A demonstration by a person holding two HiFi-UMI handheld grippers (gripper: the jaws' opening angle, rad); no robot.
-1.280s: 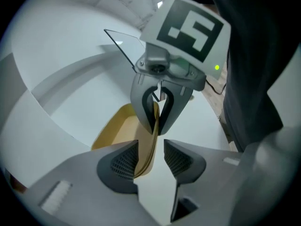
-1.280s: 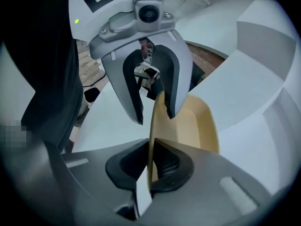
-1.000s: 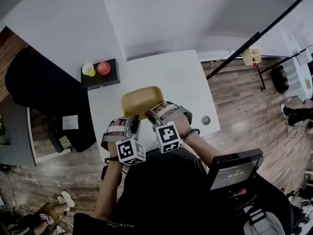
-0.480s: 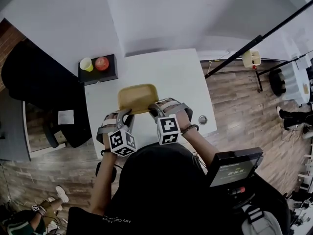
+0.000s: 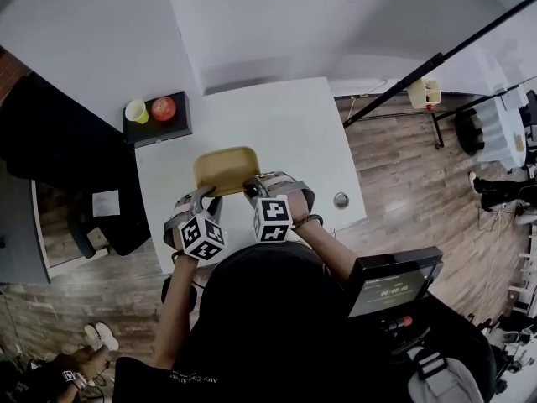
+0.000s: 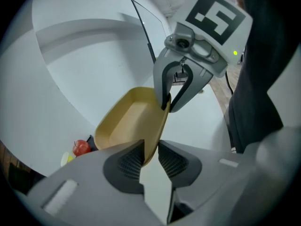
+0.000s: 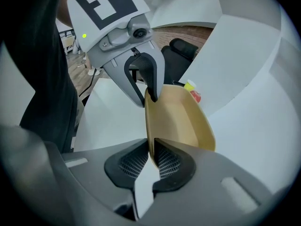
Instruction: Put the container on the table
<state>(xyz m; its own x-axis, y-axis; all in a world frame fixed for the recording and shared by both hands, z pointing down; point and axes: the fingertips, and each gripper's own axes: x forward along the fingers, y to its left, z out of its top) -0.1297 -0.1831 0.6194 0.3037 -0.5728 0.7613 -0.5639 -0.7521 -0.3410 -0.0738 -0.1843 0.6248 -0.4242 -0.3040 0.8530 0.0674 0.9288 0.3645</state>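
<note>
Nearest the person, the left gripper (image 6: 150, 147) has the near rim of the tan container (image 5: 225, 168) between its pads. Its jaws are opening, and a gap already shows on one side. The right gripper (image 7: 151, 147) is clamped narrow on the same rim, just beside the left one, with both pads pressing on it. The container lies open side up over the white table (image 5: 285, 124), close to the near edge and left of its middle. It looks set down, though contact with the top cannot be confirmed. Beyond the table's far left corner a black stand (image 5: 180, 117) carries a yellow cup (image 5: 135, 111) and a red apple (image 5: 164, 107), well apart from the container. The step in hand appears to be the release, with placing all but done. The next move likely calls for the right jaws to part too, then for both grippers to draw back off the rim without dragging it toward the edge. Compared with a second ago, the container sits lower and flatter and the left jaws stand wider.
</note>
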